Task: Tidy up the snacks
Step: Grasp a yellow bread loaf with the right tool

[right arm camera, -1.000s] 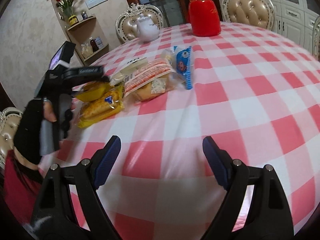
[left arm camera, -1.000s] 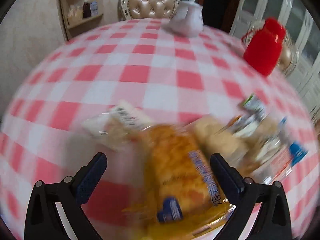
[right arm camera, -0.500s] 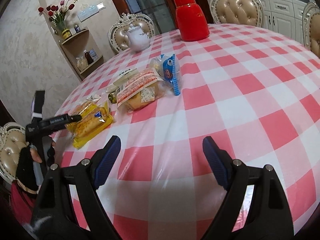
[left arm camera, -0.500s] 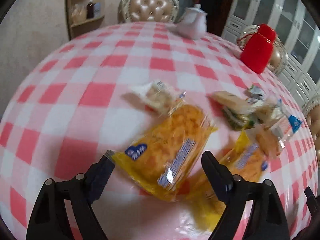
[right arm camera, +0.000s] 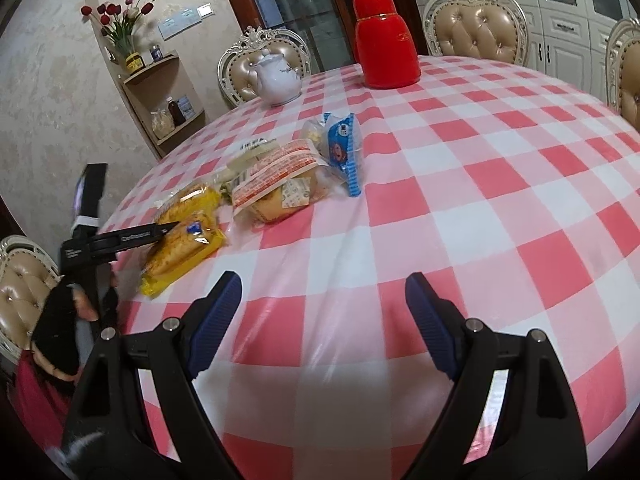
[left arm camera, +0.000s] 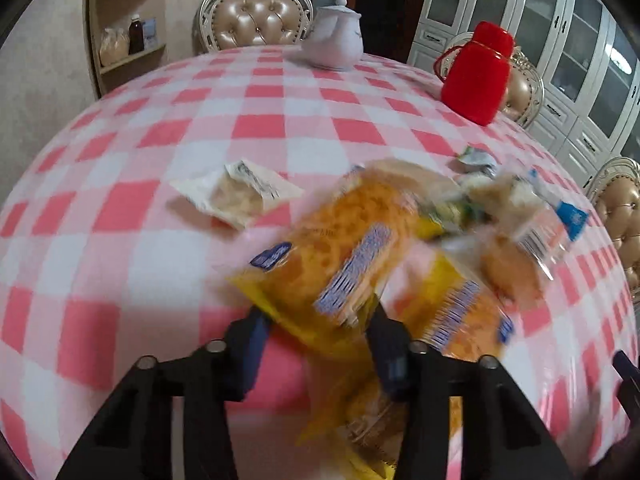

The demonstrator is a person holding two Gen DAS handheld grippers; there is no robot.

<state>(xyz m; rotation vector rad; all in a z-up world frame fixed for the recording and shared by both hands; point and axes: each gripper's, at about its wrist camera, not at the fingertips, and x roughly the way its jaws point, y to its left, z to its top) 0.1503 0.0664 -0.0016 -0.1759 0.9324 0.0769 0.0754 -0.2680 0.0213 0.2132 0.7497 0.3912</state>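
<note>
Left wrist view: your left gripper has its fingers clamped on the near edge of a yellow bread packet at lower centre of the frame; the packet is blurred, so whether it is clear of the checked tablecloth cannot be told. A second yellow packet lies just right of it, a pale flat sachet sits apart at centre left, and further wrapped snacks crowd the centre right. Right wrist view: your right gripper hangs over bare cloth at the bottom of the frame, fingers spread wide and holding nothing. The snacks sit in a loose cluster at centre left, a blue-wrapped snack at its right end. Judgement: sorting is at an early stage; no orderly arrangement shows and most packets remain to be placed.
</note>
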